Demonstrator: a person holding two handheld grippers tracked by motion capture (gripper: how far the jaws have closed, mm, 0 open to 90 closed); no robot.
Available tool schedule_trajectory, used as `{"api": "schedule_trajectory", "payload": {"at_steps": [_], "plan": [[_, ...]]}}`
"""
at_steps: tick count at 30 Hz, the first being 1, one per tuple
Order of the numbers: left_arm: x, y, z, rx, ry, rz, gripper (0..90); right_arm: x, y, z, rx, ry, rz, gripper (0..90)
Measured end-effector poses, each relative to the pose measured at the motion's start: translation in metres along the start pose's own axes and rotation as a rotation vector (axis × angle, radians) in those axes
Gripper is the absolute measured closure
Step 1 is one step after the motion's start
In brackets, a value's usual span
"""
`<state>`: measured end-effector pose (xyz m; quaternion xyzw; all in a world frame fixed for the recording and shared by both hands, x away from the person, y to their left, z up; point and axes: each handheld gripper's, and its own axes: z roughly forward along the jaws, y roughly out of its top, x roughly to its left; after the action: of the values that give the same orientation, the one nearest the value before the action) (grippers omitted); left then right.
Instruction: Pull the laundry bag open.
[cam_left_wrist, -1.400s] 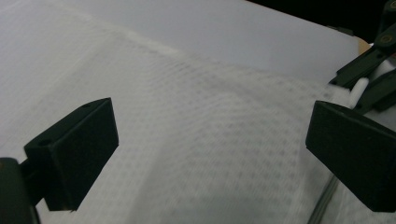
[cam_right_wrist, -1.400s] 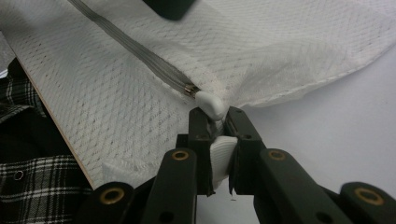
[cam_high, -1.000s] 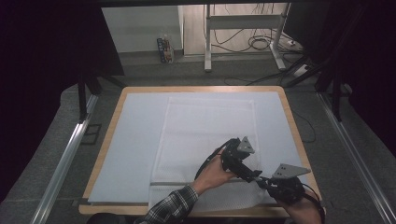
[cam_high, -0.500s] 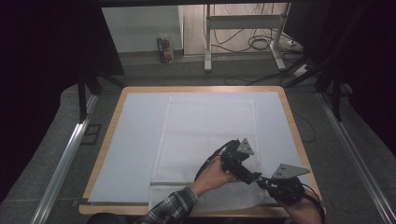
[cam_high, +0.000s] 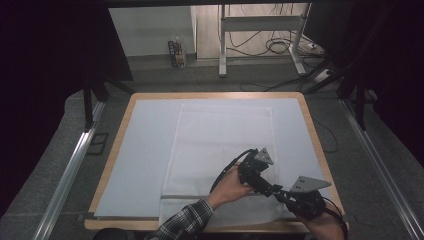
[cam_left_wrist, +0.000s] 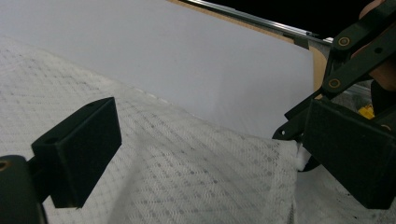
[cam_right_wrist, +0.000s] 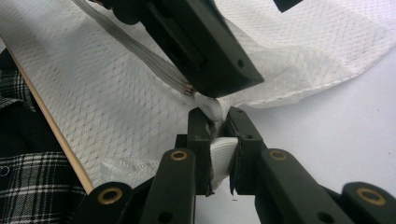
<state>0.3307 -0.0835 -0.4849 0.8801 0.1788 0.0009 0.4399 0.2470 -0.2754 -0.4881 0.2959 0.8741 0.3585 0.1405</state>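
Right gripper (cam_right_wrist: 218, 140) is clamped on a bunched corner of the white mesh cloth (cam_high: 220, 145), fold pinched between its pads. Left gripper (cam_left_wrist: 205, 154) is just beyond it, jaws wide apart over the same corner, pressing on nothing. Rest of cloth lies flat on the pale blue mat (cam_high: 140, 150), stretching away from both grippers.

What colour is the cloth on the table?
White, with a fine diamond mesh pattern; the cloth shows best in the left gripper view.

Wood-edged table (cam_high: 114, 150) sits on grey carpet floor (cam_high: 45, 165), dark curtains (cam_high: 50, 45) either side. Behind it there's a metal stand (cam_high: 260, 30) with loose cables (cam_high: 280, 47), plus maybe a small carton (cam_high: 176, 52).
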Motion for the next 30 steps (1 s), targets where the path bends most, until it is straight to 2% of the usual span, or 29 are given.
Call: {"api": "schedule_trajectory", "payload": {"at_steps": [1, 5, 9, 10, 11, 13, 14, 17, 19, 21, 23, 26, 27, 28, 30], "plan": [[0.001, 0.000, -0.001, 0.006, 0.001, 0.006, 4.4, 0.000, 0.000, 0.000, -0.001, -0.002, -0.001, 79.8], [0.002, 0.000, -0.001, 0.016, 0.052, 0.011, 3.2, 0.000, 0.001, -0.001, -0.013, 0.003, 0.004, 79.1], [0.003, -0.003, -0.004, 0.013, 0.062, 0.007, 2.8, -0.001, 0.000, 0.000, 0.000, 0.008, 0.013, 76.0], [0.005, -0.004, -0.006, 0.017, 0.072, 0.009, 2.8, -0.001, 0.000, 0.001, 0.010, 0.009, 0.018, 74.4], [0.006, -0.007, -0.008, 0.013, 0.079, -0.007, 2.9, -0.003, -0.003, 0.005, 0.043, 0.013, 0.029, 69.7], [0.008, -0.009, -0.009, 0.009, 0.081, -0.015, 2.9, -0.003, -0.003, 0.006, 0.054, 0.013, 0.031, 67.2], [0.010, -0.013, -0.010, 0.008, 0.090, -0.026, 2.9, -0.004, -0.006, 0.009, 0.089, 0.019, 0.041, 62.9], [0.012, -0.015, -0.012, 0.012, 0.094, -0.030, 2.9, -0.004, -0.009, 0.012, 0.137, 0.019, 0.045, 55.3], [0.014, -0.019, -0.015, 0.019, 0.106, -0.025, 2.9, -0.002, -0.013, 0.016, 0.187, 0.000, 0.035, 50.1], [0.015, -0.020, -0.016, 0.018, 0.109, -0.028, 2.9, 0.000, -0.014, 0.017, 0.186, -0.003, 0.029, 48.4], [0.016, -0.022, -0.017, 0.015, 0.112, -0.037, 3.0, 0.003, -0.015, 0.016, 0.186, -0.021, 0.025, 50.3], [0.017, -0.023, -0.019, 0.021, 0.110, -0.035, 3.1, 0.001, -0.016, 0.014, 0.185, -0.033, 0.058, 72.3], [0.017, -0.023, -0.019, 0.021, 0.110, -0.035, 3.1, 0.001, -0.016, 0.014, 0.185, -0.033, 0.058, 72.3], [0.015, -0.023, -0.017, 0.027, 0.106, -0.031, 3.1, -0.002, -0.017, 0.012, 0.180, -0.021, 0.072, 80.7], [0.013, -0.024, -0.015, 0.046, 0.104, -0.011, 3.1, -0.002, -0.017, 0.011, 0.179, -0.021, 0.072, 83.2]]}}
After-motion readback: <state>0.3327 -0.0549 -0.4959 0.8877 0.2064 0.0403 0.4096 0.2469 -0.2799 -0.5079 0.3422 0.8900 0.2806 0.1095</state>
